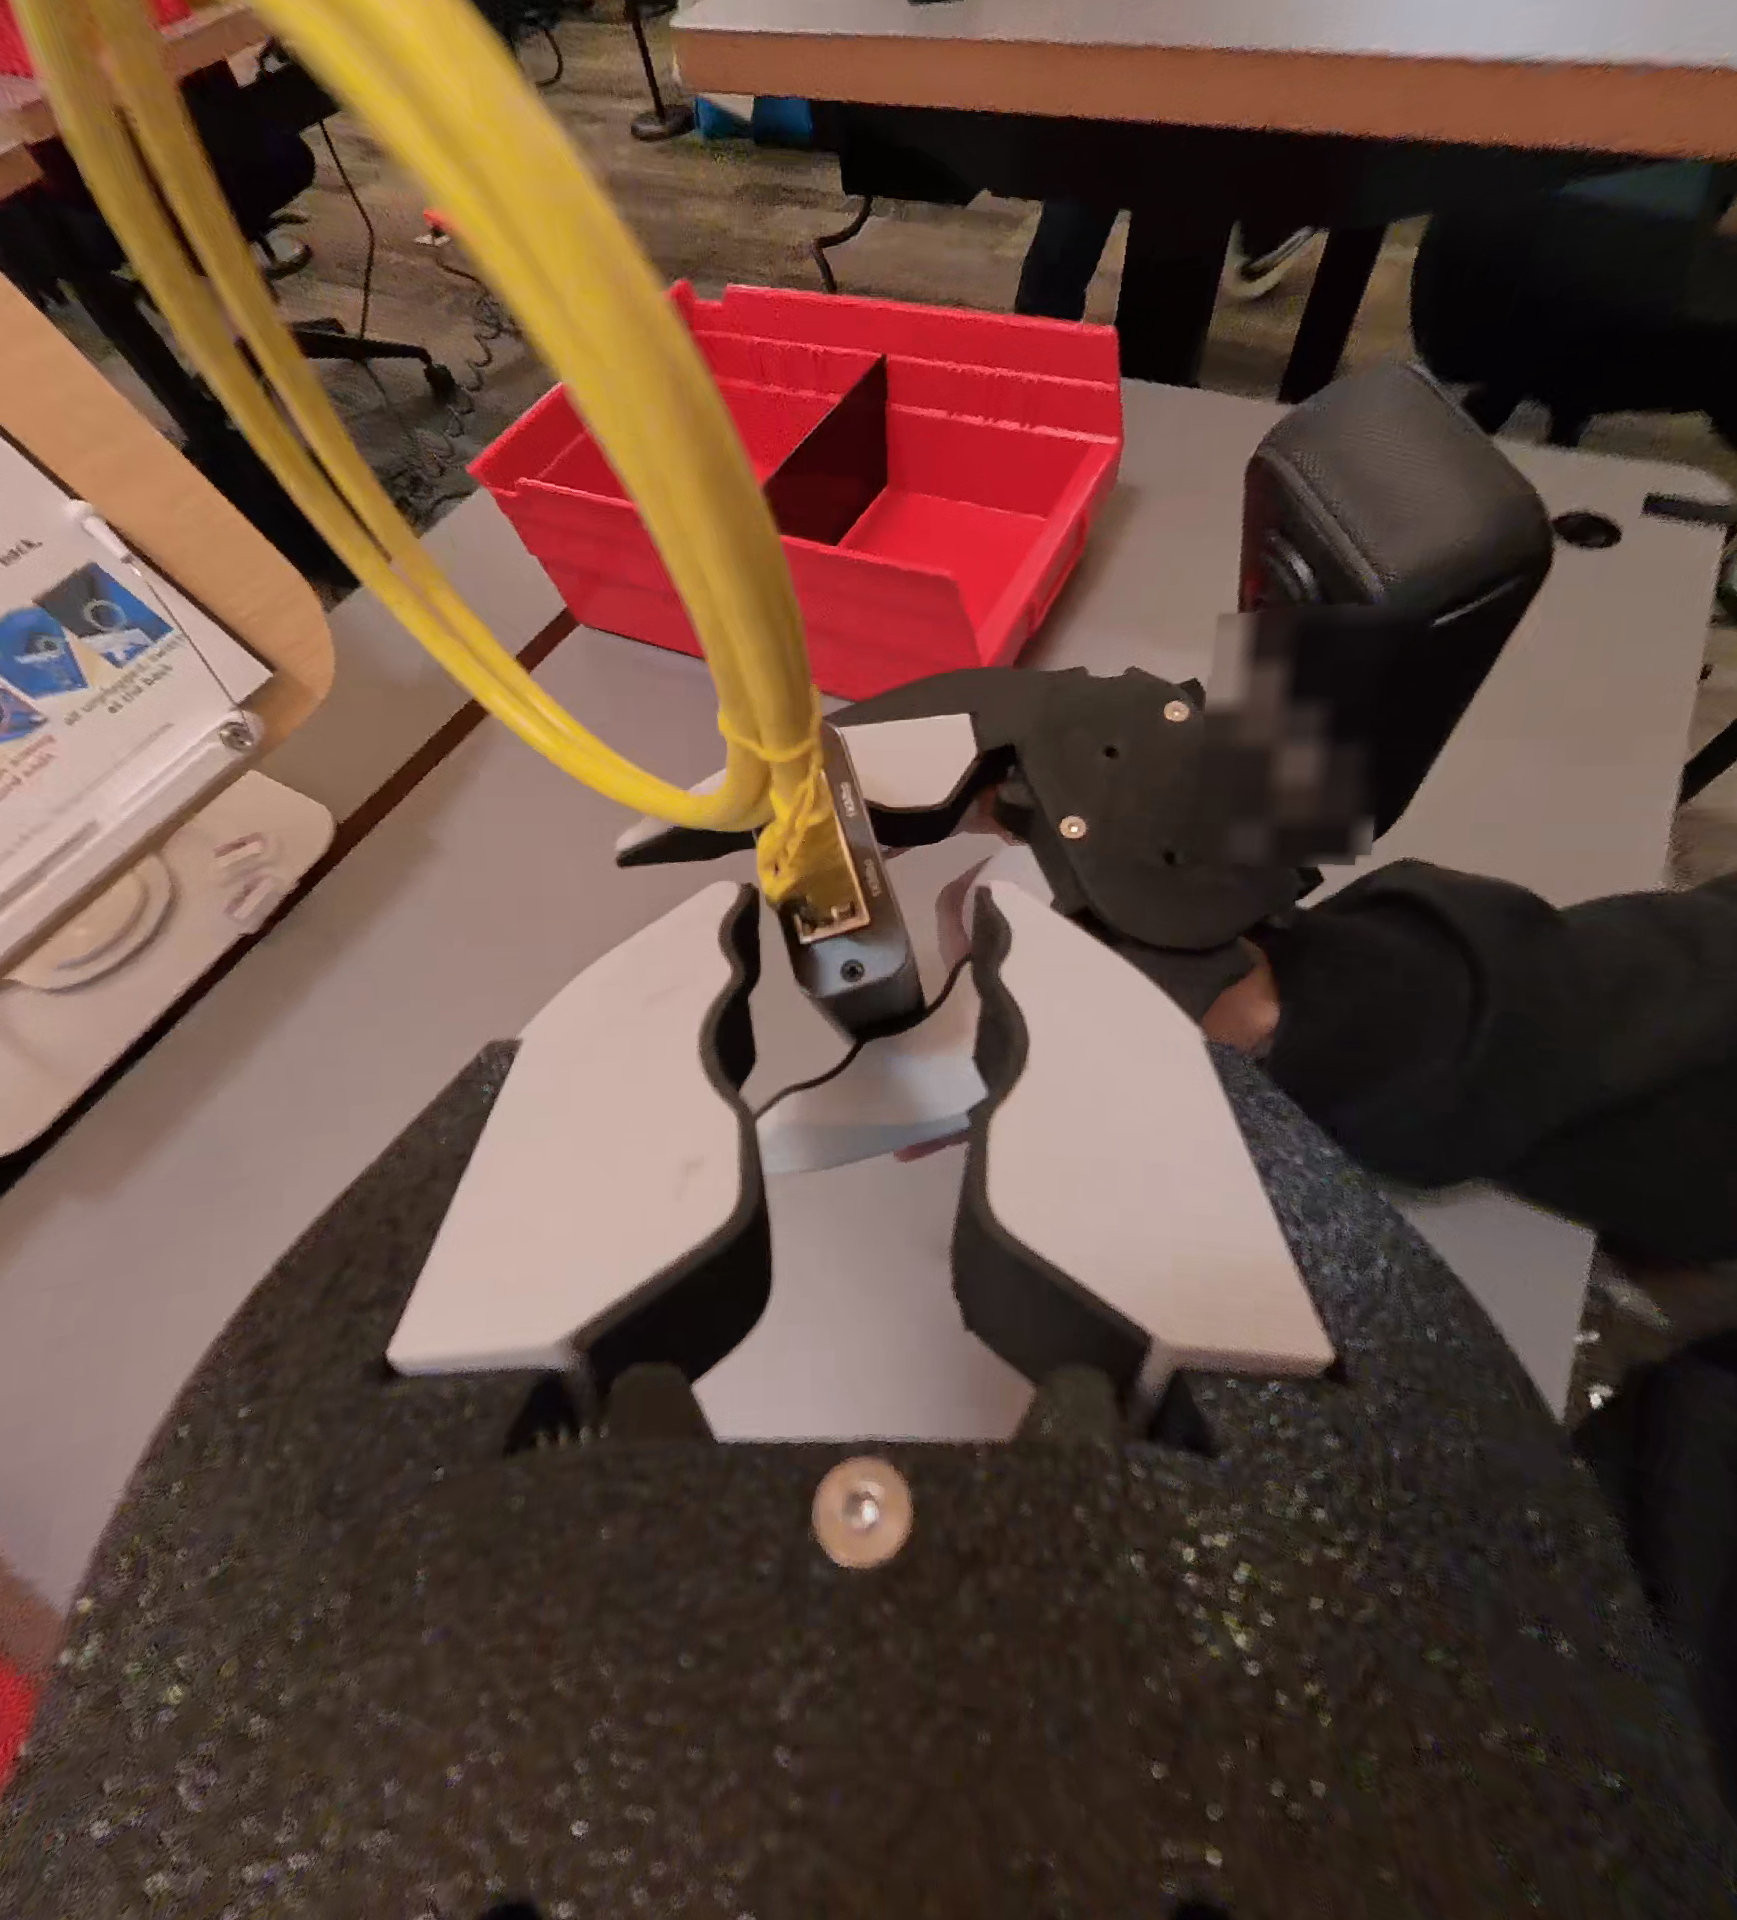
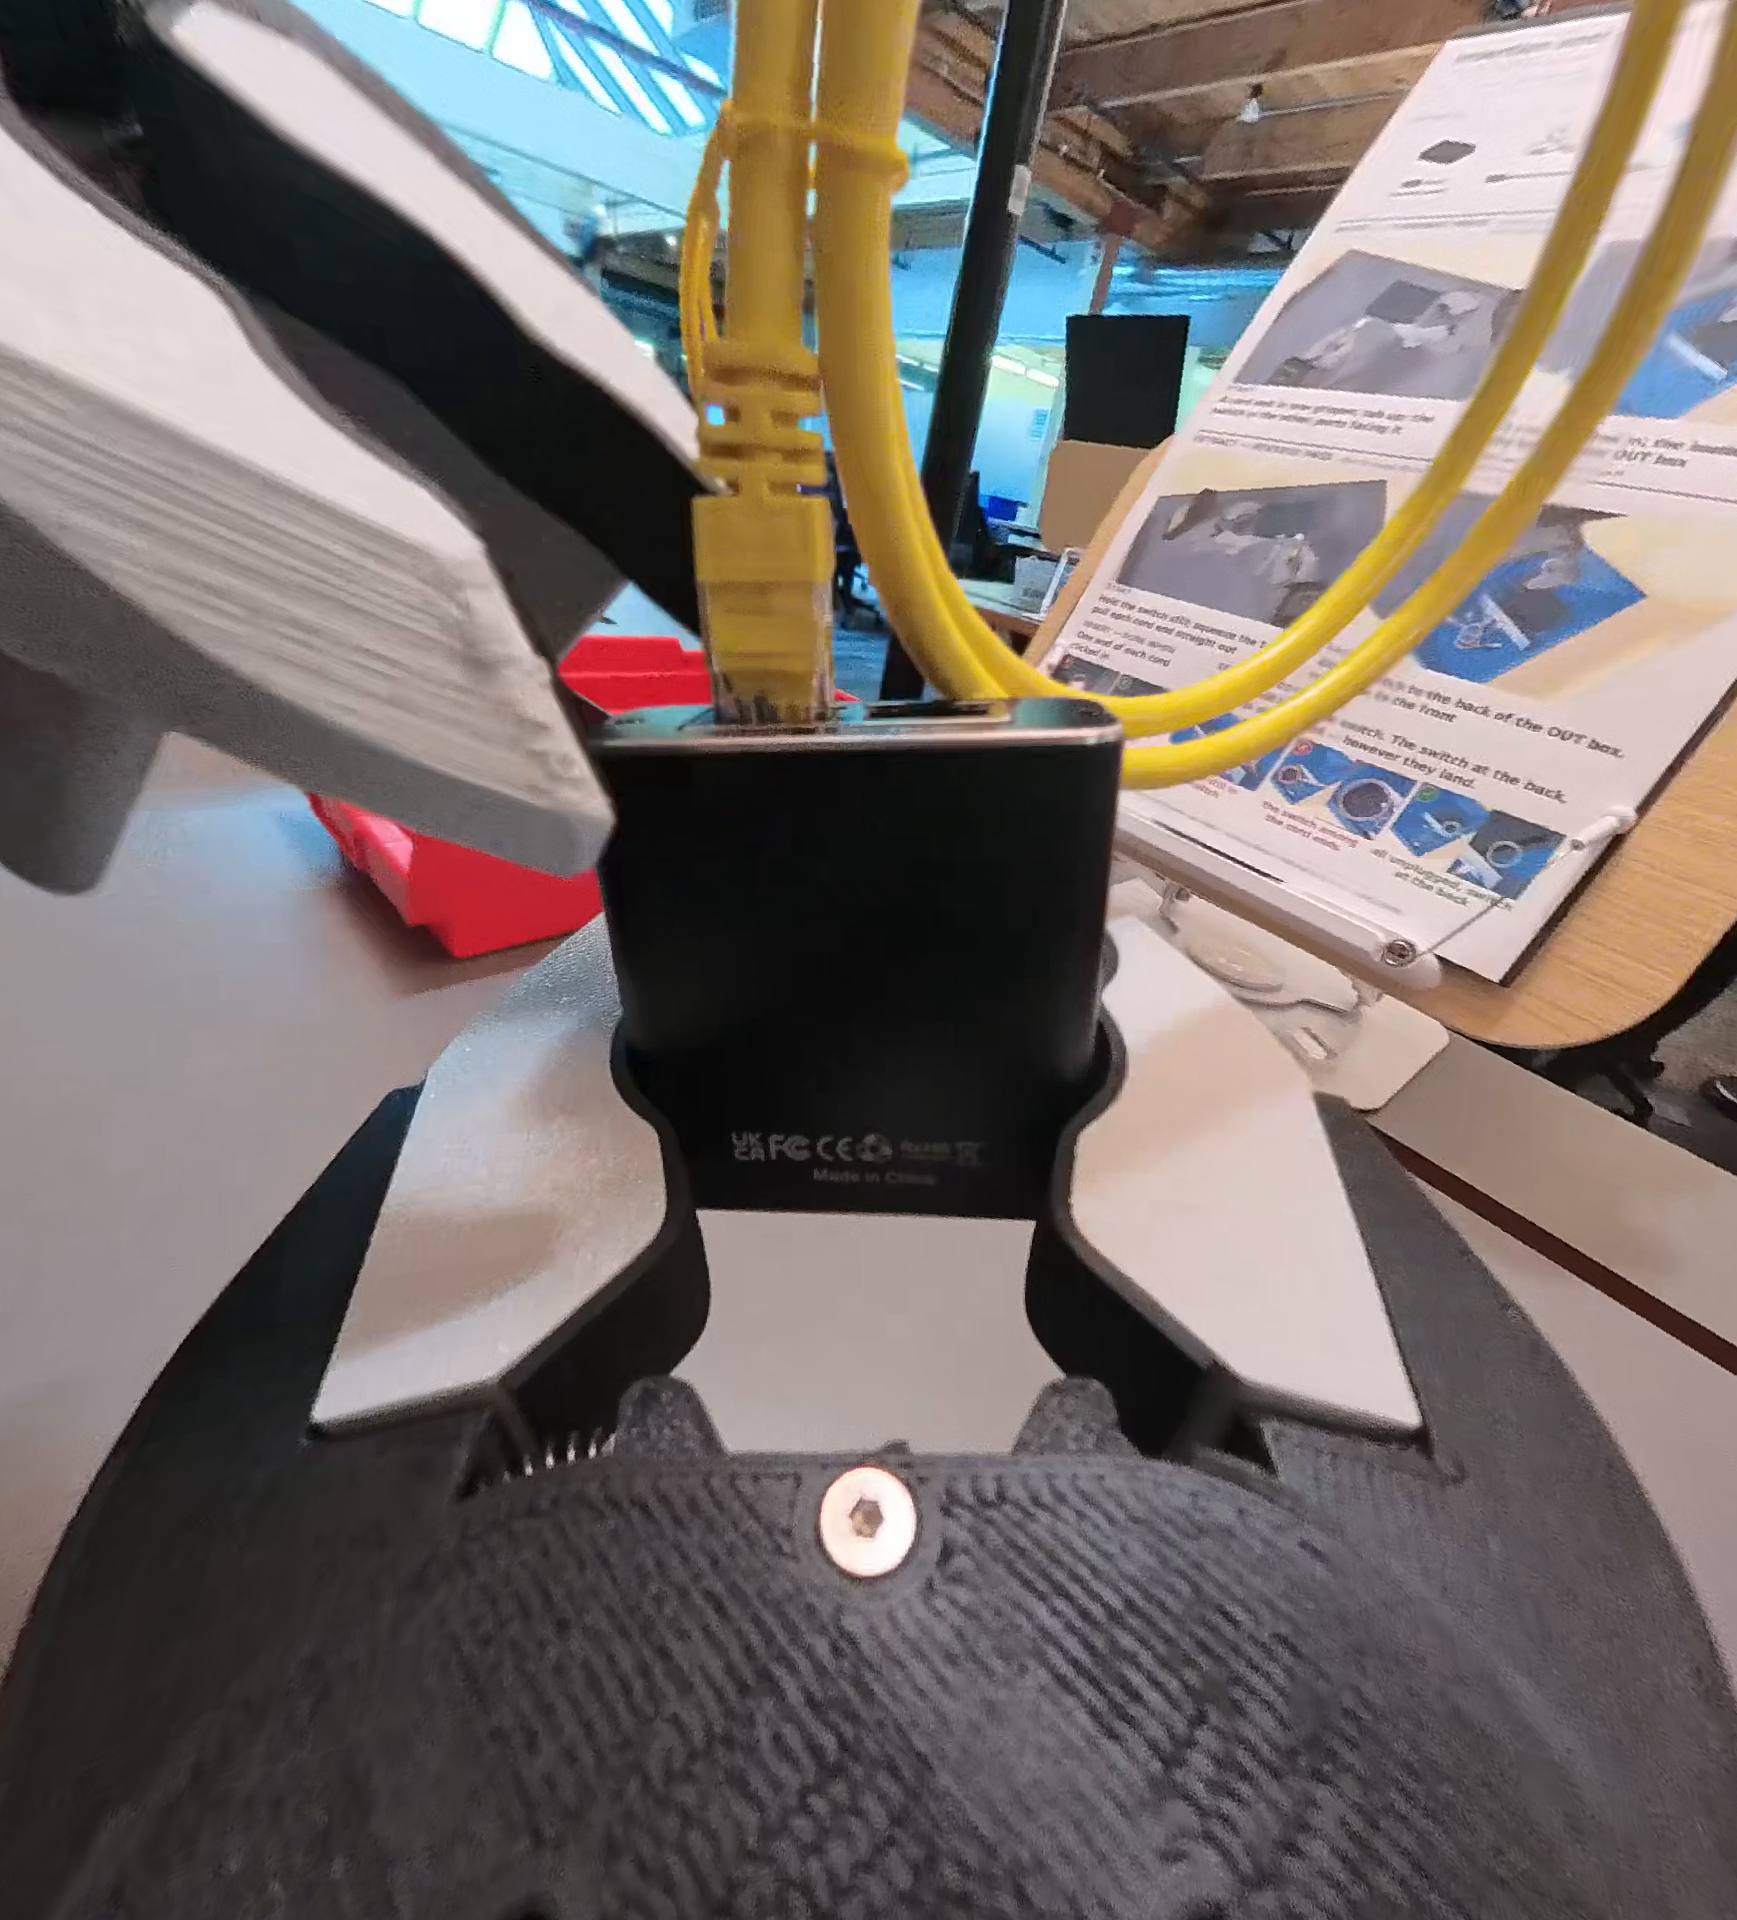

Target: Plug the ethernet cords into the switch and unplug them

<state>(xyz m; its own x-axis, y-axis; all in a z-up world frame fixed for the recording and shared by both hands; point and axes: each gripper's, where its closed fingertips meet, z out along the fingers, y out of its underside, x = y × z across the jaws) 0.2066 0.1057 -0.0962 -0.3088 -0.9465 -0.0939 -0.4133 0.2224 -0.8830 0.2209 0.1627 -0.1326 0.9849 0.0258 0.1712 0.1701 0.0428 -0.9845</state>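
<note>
In my right gripper (image 2: 864, 1122) I hold the black ethernet switch (image 2: 859, 935); both fingers are closed on its lower sides and its port edge points away from me, upward. One yellow plug (image 2: 765, 613) sits in the port at the left end of this edge, and the port (image 2: 931, 712) beside it looks empty. My left gripper (image 1: 859, 997) stands with its fingers apart on both sides of the switch end, and it grips nothing; in the right wrist view its grey finger (image 2: 251, 540) is touching or almost touching the upper left corner of the switch, just beside the plug. I judge that the step in hand is either to press this plug fully in or to take it out, I cannot tell which from here. The next move calls for closing the left fingers on the plug body, not on the thin cord, and moving straight along the port. The bundle of yellow ethernet cords (image 1: 573, 343) is tied together with a yellow twist tie (image 1: 770, 743) and loops high over the switch, so it may get in the way and pull sideways. Farther on the grey table (image 1: 272, 1039) there is a red bin (image 1: 874, 520) with a black divider, and an instruction sheet on a stand (image 2: 1466, 540).
</note>
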